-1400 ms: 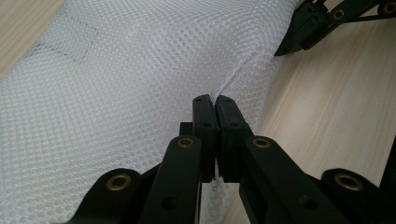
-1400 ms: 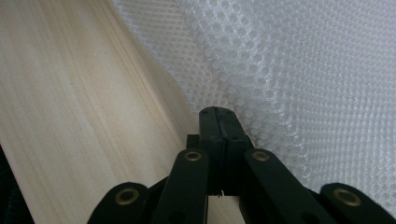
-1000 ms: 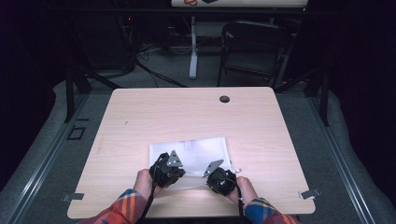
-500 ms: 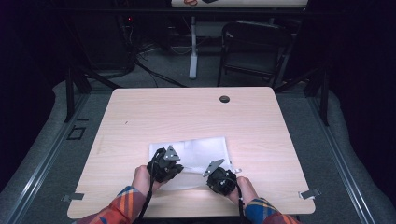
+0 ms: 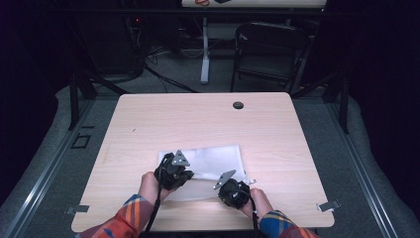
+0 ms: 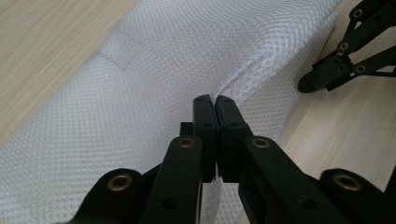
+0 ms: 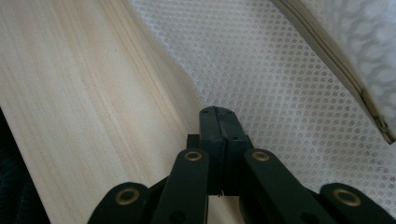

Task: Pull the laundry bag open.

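Both tools, left tool (image 6: 215,105) and right tool (image 7: 218,116), are clenching the mesh bag (image 5: 213,158); uneven pulling risks the thin edge slipping free.

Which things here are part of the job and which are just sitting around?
In use:
- white mesh bag, lying on the table
- left tongs, shut on the bag's edge
- right tongs, shut on the bag's near edge

Just around:
- black folding chair beyond the table
- cables on the floor
- table's grommet hole
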Demonstrator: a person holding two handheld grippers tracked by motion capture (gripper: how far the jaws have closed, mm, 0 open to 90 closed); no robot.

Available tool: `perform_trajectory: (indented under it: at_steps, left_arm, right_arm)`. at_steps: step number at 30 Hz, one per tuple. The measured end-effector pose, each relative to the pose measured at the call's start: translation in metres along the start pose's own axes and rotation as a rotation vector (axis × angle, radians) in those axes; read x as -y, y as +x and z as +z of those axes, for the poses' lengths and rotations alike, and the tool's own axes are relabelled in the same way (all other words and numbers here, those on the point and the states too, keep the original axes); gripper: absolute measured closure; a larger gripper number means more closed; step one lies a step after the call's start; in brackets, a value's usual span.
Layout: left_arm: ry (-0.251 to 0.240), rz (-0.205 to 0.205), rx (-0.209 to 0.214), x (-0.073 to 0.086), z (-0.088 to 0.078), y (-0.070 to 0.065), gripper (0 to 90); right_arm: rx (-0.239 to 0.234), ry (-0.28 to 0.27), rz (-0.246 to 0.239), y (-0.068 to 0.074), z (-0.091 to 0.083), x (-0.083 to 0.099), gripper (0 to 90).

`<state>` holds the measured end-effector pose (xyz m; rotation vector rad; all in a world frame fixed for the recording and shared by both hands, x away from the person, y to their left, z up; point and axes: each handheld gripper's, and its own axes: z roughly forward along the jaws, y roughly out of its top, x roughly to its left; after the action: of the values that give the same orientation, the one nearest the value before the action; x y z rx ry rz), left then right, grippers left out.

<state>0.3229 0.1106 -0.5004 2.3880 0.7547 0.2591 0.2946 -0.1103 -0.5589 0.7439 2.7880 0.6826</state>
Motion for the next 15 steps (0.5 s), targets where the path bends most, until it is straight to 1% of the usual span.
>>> perform_trajectory:
  at_steps: [1,3,4,5,6,8,9,11,14,15]
  left_arm:
    - [-0.001,0.0,0.0,0.0,0.0,0.0,88.2]
    - [-0.004,0.003,0.0,0.0,0.0,-0.001,88.2]
    - [-0.006,0.004,0.003,-0.001,-0.001,-0.001,88.2]
    - [-0.008,0.004,0.004,-0.001,-0.001,-0.001,88.2]
    - [-0.01,0.004,0.002,-0.001,-0.001,-0.002,88.2]
    - [-0.012,0.009,-0.002,-0.001,-0.001,-0.002,88.2]
    - [-0.009,0.011,0.004,-0.001,-0.001,-0.002,88.2]
    - [-0.018,0.009,-0.005,-0.001,-0.001,-0.003,88.2]
    - [-0.02,0.012,-0.009,-0.002,-0.003,-0.003,88.2]
    - [-0.024,0.013,-0.009,-0.002,-0.003,-0.002,88.2]
  right_arm:
    - [-0.001,0.007,-0.008,-0.001,0.0,0.0,90.0]
    - [0.012,-0.004,-0.008,-0.001,0.0,0.0,90.0]
    - [0.013,-0.015,-0.006,-0.001,-0.001,0.0,90.0]
    - [0.022,-0.038,-0.007,-0.001,-0.002,-0.001,90.0]
    - [0.037,-0.052,-0.02,-0.002,-0.004,-0.002,90.0]
    - [0.074,-0.09,-0.027,-0.001,-0.006,-0.004,90.0]
    - [0.09,-0.103,-0.04,0.0,-0.007,-0.004,90.0]
    - [0.103,-0.116,-0.038,0.0,-0.005,-0.006,90.0]
    - [0.092,-0.093,-0.037,0.0,0.004,-0.008,90.0]
    - [0.086,-0.074,-0.046,0.001,0.006,-0.009,90.0]
